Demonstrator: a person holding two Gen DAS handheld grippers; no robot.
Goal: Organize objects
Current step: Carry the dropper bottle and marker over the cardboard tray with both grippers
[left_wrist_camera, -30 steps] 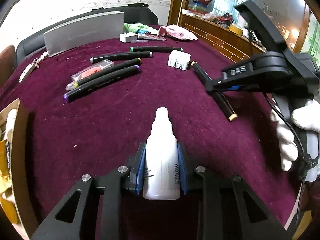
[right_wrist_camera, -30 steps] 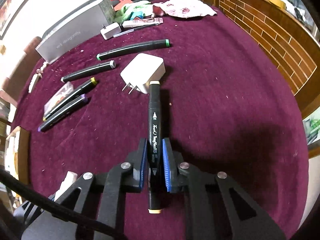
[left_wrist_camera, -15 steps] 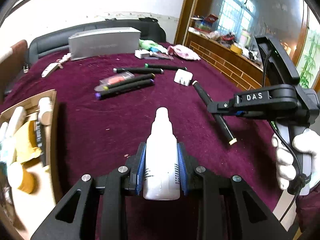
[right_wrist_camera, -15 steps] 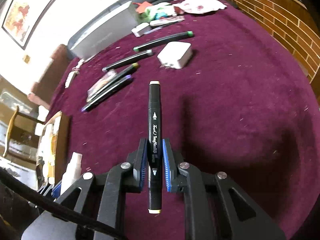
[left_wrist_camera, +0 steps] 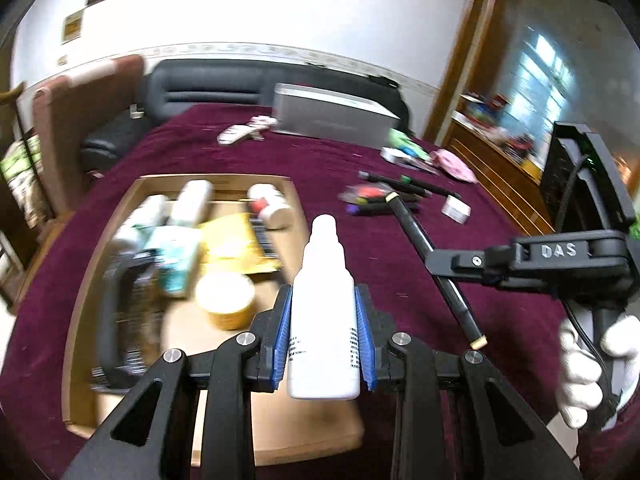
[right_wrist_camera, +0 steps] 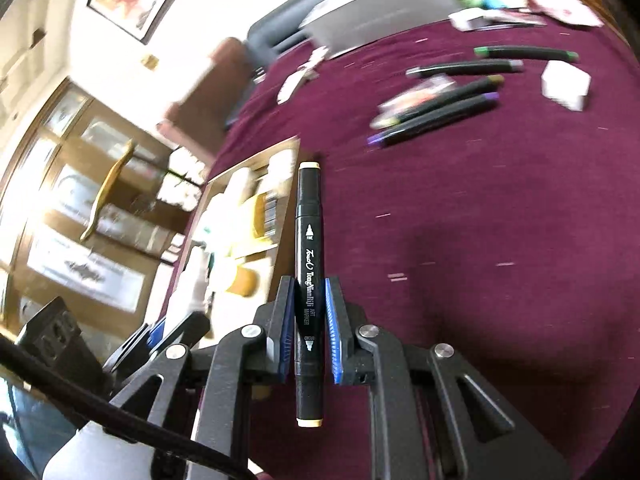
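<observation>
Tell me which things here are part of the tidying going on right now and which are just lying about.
In the job:
left gripper, shut on the white bottle
right gripper, shut on the black marker
cardboard tray, already holding items

Lying about:
four markers on the cloth
white charger
grey box

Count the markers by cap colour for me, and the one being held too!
Green-capped marker: 1
Grey-capped marker: 1
Yellow-capped marker: 1
Purple-capped marker: 1
Cream-capped marker, held in the right gripper: 1
Total: 5
</observation>
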